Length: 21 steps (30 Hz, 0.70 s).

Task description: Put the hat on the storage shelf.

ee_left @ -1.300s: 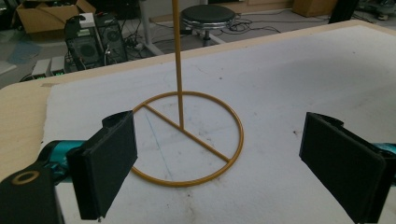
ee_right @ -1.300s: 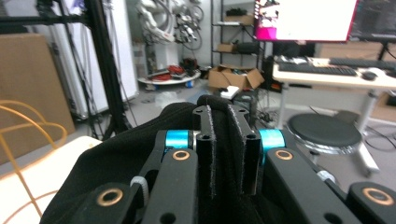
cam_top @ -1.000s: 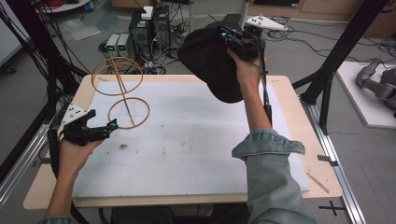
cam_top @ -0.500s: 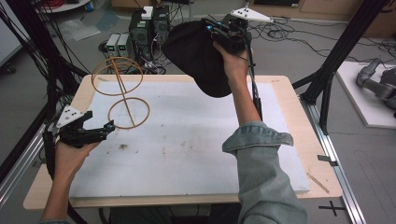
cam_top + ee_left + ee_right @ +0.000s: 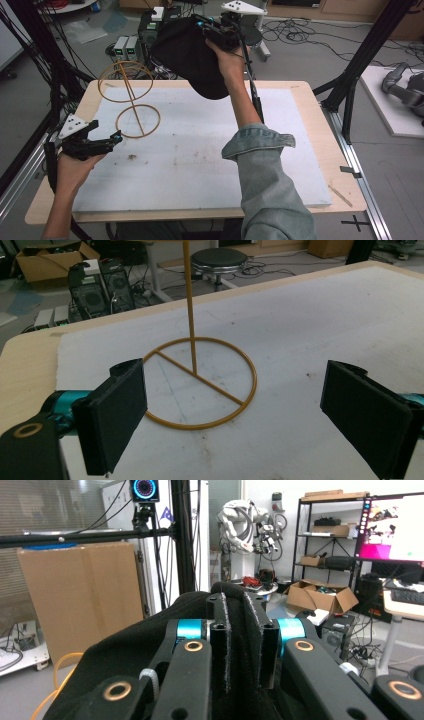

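The black cap (image 5: 192, 55) hangs bunched from the right gripper (image 5: 216, 31), so its brim and front are hard to make out in the high view; in the right gripper view the dark fabric (image 5: 125, 655) spreads across the lower frame and covers what lies below it. The jaws there stand clenched on a fold of the cap, pinched between the two black pads. The upper ring of the wire stand (image 5: 131, 105) shows in the high view above the table's far left corner, but in the left gripper view the upright rod (image 5: 189, 300) is cut off at the top edge, leaving the base ring (image 5: 200, 382) and its crossbar. No writing or label can be read anywhere; the screen (image 5: 395, 527) at the far right of the right gripper view is too blurred to tell.

The right arm, in a rolled denim sleeve (image 5: 270, 175), reaches forward and up, holding the cap raised over the far edge of the table (image 5: 310, 100), to the right of the stand's upper ring. The left hand (image 5: 72, 167) rests low near the table's left edge, its gripper (image 5: 102, 144) pointed at the stand's base, jaws spread wide and grasping nothing, just short of the ring
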Each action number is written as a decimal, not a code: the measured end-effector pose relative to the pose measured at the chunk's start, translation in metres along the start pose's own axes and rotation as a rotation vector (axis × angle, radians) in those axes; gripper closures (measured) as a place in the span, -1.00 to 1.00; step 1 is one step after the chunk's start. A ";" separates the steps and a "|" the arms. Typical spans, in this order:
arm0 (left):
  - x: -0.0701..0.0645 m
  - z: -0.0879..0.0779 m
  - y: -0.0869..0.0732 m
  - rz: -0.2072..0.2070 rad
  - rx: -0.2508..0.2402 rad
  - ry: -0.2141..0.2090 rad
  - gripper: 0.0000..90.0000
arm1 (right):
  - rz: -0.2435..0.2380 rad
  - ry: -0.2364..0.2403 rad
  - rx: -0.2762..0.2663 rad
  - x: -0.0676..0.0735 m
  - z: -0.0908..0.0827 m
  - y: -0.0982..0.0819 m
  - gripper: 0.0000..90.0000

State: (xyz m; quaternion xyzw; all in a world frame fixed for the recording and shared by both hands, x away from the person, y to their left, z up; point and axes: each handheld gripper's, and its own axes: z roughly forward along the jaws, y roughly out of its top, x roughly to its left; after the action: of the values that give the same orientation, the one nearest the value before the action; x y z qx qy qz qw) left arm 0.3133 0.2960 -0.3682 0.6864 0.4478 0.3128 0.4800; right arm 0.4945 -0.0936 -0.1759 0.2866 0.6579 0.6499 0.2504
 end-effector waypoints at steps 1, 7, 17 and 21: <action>0.000 -0.001 0.000 0.004 0.002 0.000 -0.74 | -0.009 0.006 0.001 0.003 0.003 0.000 0.84; 0.001 -0.008 -0.001 0.016 -0.002 0.002 -0.74 | -0.017 0.044 0.008 0.019 0.023 0.001 0.84; 0.004 -0.019 -0.003 0.017 -0.004 -0.004 -0.74 | -0.069 0.142 0.006 0.037 0.050 0.004 0.84; 0.005 -0.022 -0.004 0.018 0.000 0.006 -0.73 | -0.108 0.193 0.013 0.044 0.060 0.002 0.84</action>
State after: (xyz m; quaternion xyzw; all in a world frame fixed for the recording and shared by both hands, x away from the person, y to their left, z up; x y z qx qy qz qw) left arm 0.2955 0.3092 -0.3641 0.6895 0.4430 0.3192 0.4759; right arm 0.5056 -0.0202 -0.1734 0.1883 0.6978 0.6556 0.2186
